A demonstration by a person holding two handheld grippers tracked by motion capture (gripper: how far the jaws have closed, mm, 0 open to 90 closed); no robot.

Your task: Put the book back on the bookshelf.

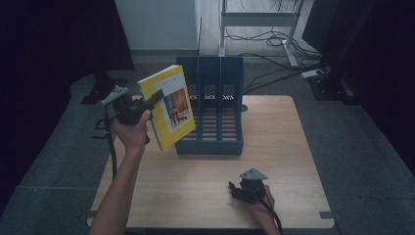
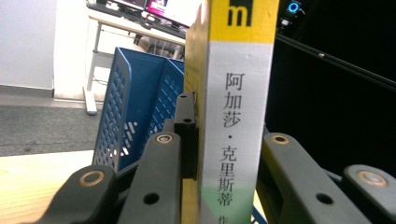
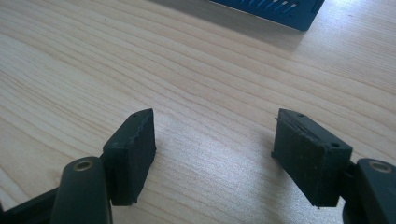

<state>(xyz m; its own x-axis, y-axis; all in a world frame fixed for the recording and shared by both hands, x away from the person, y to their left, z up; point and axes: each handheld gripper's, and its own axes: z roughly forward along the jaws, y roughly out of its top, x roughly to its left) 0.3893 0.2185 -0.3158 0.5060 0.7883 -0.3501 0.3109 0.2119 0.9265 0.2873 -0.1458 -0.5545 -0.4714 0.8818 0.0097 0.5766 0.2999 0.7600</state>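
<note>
- Because nothing near it needs handling, the right gripper (image 1: 234,189) rests low on the pale wooden tabletop (image 1: 195,191) at the near right edge, its fingers (image 3: 130,154) spread wide with bare wood grain between them; this looks like a waiting pose that keeps the hand clear of the work.
- While the right side idles, the left gripper (image 1: 155,96) does the carrying: it is raised over the left edge of the tabletop, and its fingers (image 2: 187,130) are clamped on the thick yellow-covered paperback book (image 1: 169,105), one on each cover beside the white spine (image 2: 236,121).
- The grip sits on the spine side, which leaves the rest of the book free to go ahead of the hand, probably so that the book can enter a slot without the fingers fouling the dividers.
- The book hangs in the air, tilted, with its front cover facing up towards the high camera, just left of and overlapping the near left corner of the holder; it is not yet inside any compartment.
- Farther back, the blue plastic three-slot file holder (image 1: 215,117) stands at the middle of the tabletop with its open top and slatted floor facing the person, all three compartments empty, so the nearest left slot is my guess for the target.
- To go in, the book likely needs turning upright first.
</note>
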